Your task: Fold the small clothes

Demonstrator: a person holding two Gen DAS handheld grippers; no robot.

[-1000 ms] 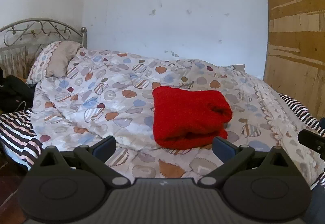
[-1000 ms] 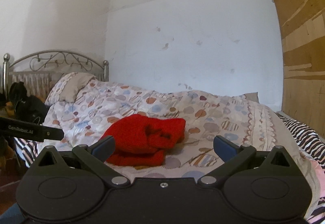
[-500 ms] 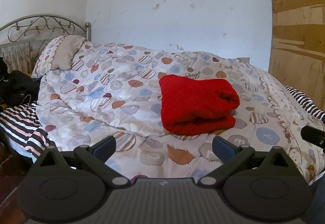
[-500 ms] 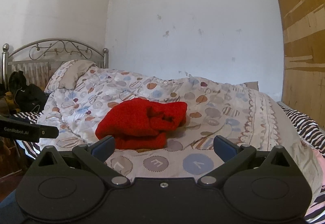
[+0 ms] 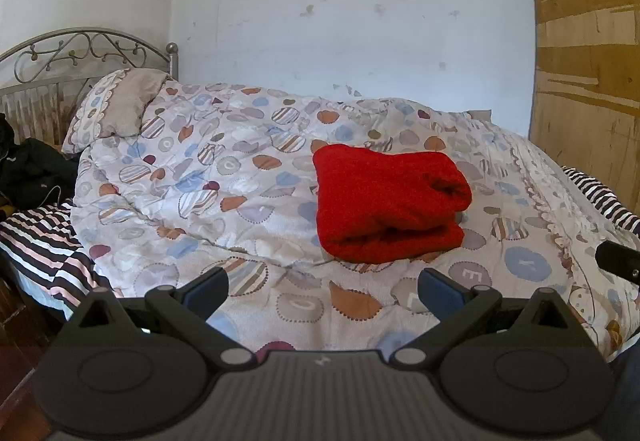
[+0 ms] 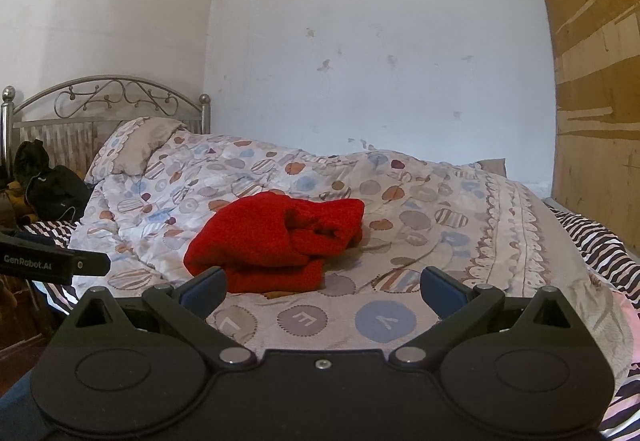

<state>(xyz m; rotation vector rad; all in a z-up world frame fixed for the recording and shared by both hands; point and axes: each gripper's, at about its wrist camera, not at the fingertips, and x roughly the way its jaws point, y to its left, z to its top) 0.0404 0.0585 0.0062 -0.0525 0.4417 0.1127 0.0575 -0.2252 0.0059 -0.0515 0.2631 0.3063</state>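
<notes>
A red knitted garment (image 5: pixel 386 201) lies folded in a thick bundle on the patterned quilt (image 5: pixel 240 193); it also shows in the right wrist view (image 6: pixel 276 241). My left gripper (image 5: pixel 322 291) is open and empty, held back from the bed's near edge, short of the garment. My right gripper (image 6: pixel 322 289) is open and empty, also back from the garment, which lies ahead and left of its middle. Part of the left gripper's body (image 6: pixel 52 261) shows at the left edge of the right wrist view.
A pillow (image 5: pixel 116 109) leans against the metal headboard (image 5: pixel 80 49) at the left. Dark clothes (image 5: pixel 32 169) lie on a striped sheet (image 5: pixel 44 245) at the far left. A wooden board (image 5: pixel 584 61) stands on the right, beyond the white wall.
Both grippers have drawn back and risen from the bed, so the folded garment looks farther away and more of the quilt's near edge shows. Both stay open.
</notes>
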